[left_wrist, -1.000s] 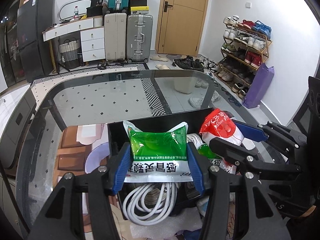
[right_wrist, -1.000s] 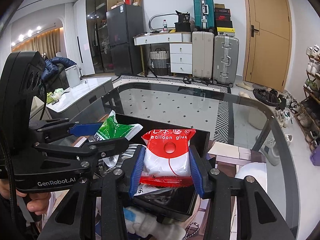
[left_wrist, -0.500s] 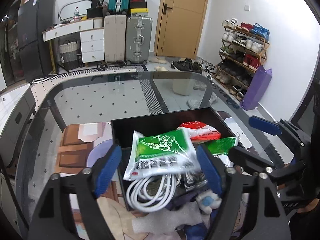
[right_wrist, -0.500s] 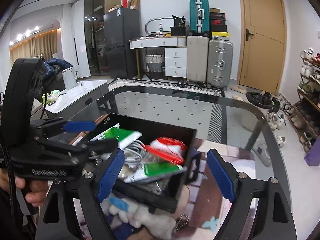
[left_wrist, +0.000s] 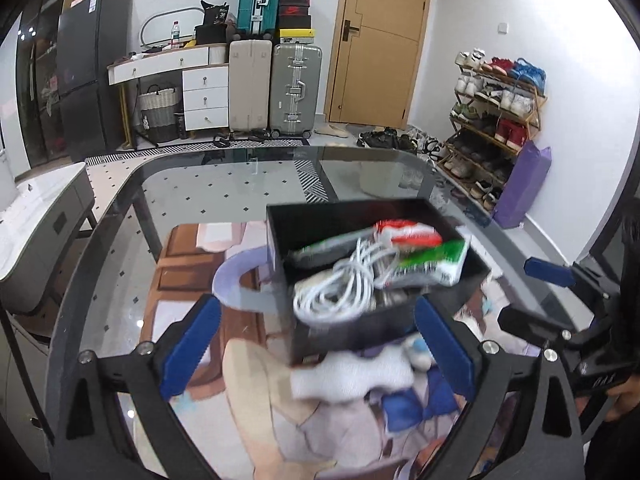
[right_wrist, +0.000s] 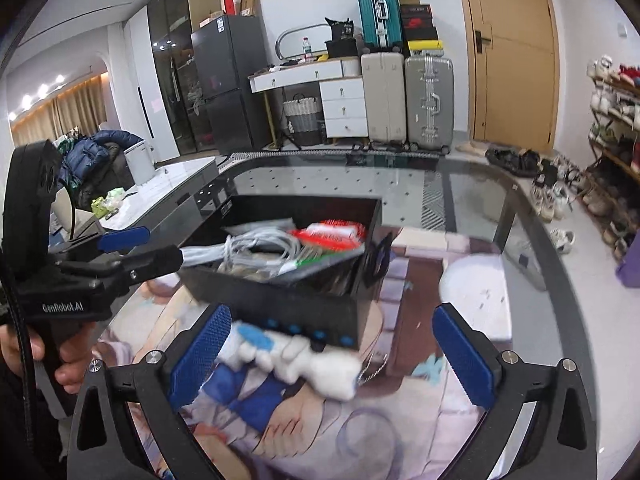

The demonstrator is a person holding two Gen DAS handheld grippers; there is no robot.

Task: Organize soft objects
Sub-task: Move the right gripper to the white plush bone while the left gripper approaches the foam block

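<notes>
A black box (left_wrist: 344, 210) stands on the glass table and holds a green packet (left_wrist: 434, 266), a red and white packet (left_wrist: 408, 234) and a coiled white cable (left_wrist: 344, 292). My left gripper (left_wrist: 316, 340) hangs just in front of the box, its jaws opening with nothing gripped. In the right wrist view the box (right_wrist: 280, 300), the red packet (right_wrist: 332, 234) and the cable (right_wrist: 256, 244) show again. My right gripper (right_wrist: 332, 344) is also opening, over a white plush piece with blue spots (right_wrist: 296, 356) that lies on the mat, pads clear of it.
A printed mat (right_wrist: 400, 420) covers the near part of the glass table (left_wrist: 224, 192). A hand (right_wrist: 64, 360) holds the left gripper (right_wrist: 140, 250) at the left. Suitcases (left_wrist: 296, 88), a door (left_wrist: 380, 40) and a shoe rack (left_wrist: 496, 120) stand beyond.
The left gripper let go of the green packet and the right of the red one; both packets now lie in the box. Both grippers opened wide and drew back toward me.
</notes>
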